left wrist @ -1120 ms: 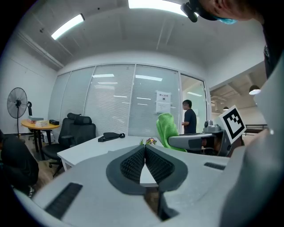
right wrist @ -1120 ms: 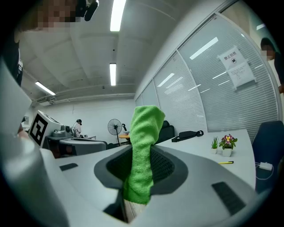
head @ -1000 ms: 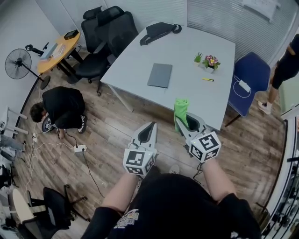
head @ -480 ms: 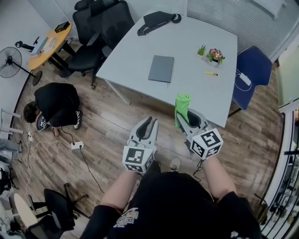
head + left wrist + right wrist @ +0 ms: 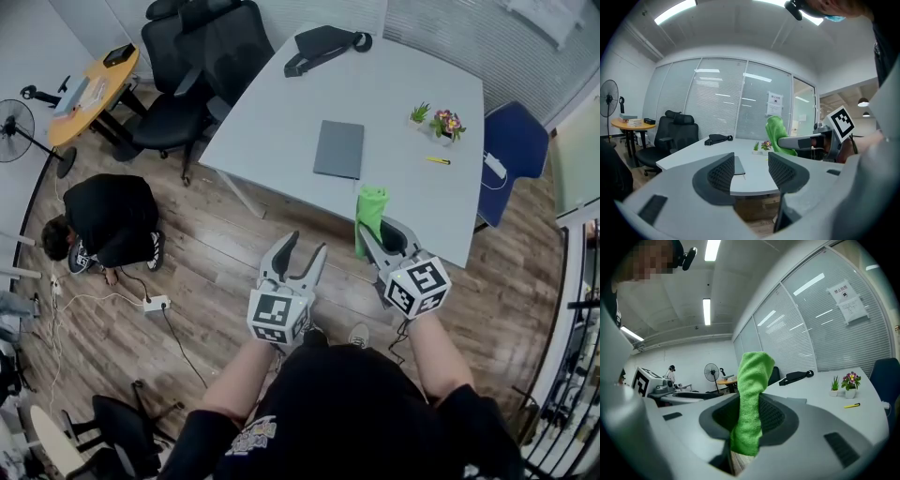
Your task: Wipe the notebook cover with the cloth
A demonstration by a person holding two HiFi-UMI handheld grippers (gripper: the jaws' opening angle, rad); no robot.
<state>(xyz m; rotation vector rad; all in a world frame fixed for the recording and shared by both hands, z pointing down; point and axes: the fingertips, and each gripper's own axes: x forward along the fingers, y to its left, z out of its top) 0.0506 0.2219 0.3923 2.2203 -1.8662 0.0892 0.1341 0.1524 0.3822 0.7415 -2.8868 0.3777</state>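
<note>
A grey notebook (image 5: pixel 338 149) lies closed on the white table (image 5: pixel 281 122), well ahead of both grippers. My right gripper (image 5: pixel 373 232) is shut on a green cloth (image 5: pixel 370 212), which stands up from its jaws just short of the table's near edge. In the right gripper view the cloth (image 5: pixel 751 399) fills the gap between the jaws. My left gripper (image 5: pixel 306 251) hangs over the wooden floor, left of the right one. Its jaws are opening with nothing between them. In the left gripper view the notebook (image 5: pixel 739 166) shows far off between them.
On the table lie a black bag (image 5: pixel 323 44), two small flower pots (image 5: pixel 439 120) and a yellow pen (image 5: pixel 437 160). A blue chair (image 5: pixel 511 150) stands at its right, black office chairs (image 5: pixel 202 56) at its left. A person (image 5: pixel 103 220) crouches on the floor near a power strip (image 5: pixel 155 304).
The left gripper's jaws have spread apart. Both grippers have come slightly nearer the table. The right gripper keeps its hold on the cloth.
</note>
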